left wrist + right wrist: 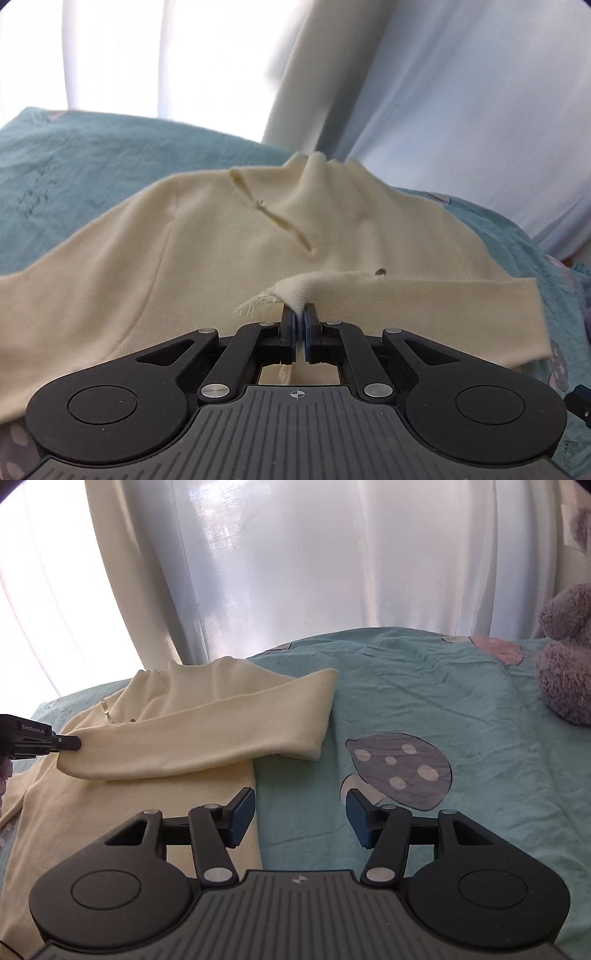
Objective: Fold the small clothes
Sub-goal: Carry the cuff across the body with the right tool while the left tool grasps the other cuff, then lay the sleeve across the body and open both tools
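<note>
A bed [461, 701] covered in a wrinkled teal sheet carries everything. The sheet is printed with grey spotted mushroom shapes [400, 770] and a pink one near the far edge. A cream knit sweater [229, 236] lies flat on the sheet toward its left side, one sleeve [207, 738] folded across the body. A grey plush toy [567, 657] sits on the bed at the far right, well apart from the sweater.
</note>
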Motion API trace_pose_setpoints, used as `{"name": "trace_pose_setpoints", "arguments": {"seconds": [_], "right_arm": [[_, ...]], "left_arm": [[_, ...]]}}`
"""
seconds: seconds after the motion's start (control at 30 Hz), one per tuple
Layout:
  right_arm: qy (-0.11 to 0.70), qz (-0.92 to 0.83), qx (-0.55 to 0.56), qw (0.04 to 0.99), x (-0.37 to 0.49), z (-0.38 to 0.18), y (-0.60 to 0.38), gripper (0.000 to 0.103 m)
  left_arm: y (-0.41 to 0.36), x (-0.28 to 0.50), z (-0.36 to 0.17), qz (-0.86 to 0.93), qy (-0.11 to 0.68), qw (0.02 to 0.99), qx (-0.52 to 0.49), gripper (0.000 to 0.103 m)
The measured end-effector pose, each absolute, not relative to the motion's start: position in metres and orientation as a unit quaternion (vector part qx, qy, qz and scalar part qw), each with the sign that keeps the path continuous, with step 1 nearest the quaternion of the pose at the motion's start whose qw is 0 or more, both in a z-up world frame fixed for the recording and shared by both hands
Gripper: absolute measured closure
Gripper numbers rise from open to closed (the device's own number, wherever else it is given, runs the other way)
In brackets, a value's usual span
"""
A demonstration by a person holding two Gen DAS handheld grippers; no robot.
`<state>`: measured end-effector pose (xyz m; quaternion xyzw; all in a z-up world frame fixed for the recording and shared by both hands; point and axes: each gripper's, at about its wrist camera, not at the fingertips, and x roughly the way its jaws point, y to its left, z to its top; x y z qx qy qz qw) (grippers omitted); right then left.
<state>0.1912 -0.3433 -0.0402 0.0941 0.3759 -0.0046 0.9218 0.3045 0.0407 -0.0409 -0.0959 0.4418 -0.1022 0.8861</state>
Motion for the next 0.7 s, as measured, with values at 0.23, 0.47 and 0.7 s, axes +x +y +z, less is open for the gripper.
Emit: {"name": "trace_pose_setpoints", "arguments": {"seconds": [0.23, 0.47, 0.7], "right_arm": [[0.392, -0.009, 0.044, 0.919, 0.215, -0.051, -0.328, 0.048], [0.4, -0.02, 0.006, 0.916, 0.236, -0.062, -0.315, 0.048], [0.389, -0.018, -0.04, 0.92, 0.265, -0.066, -0.293, 0.049]], "left_arm": [[0.037, 0.308, -0.062, -0.135, 0.443, 0.872, -0.155, 0.076], [0.033, 0.302, -0.016, -0.151, 0.382, 0.902, -0.13, 0.097], [0.07, 0.301, 0.019, -0.106, 0.325, 0.93, -0.138, 0.097]]}}
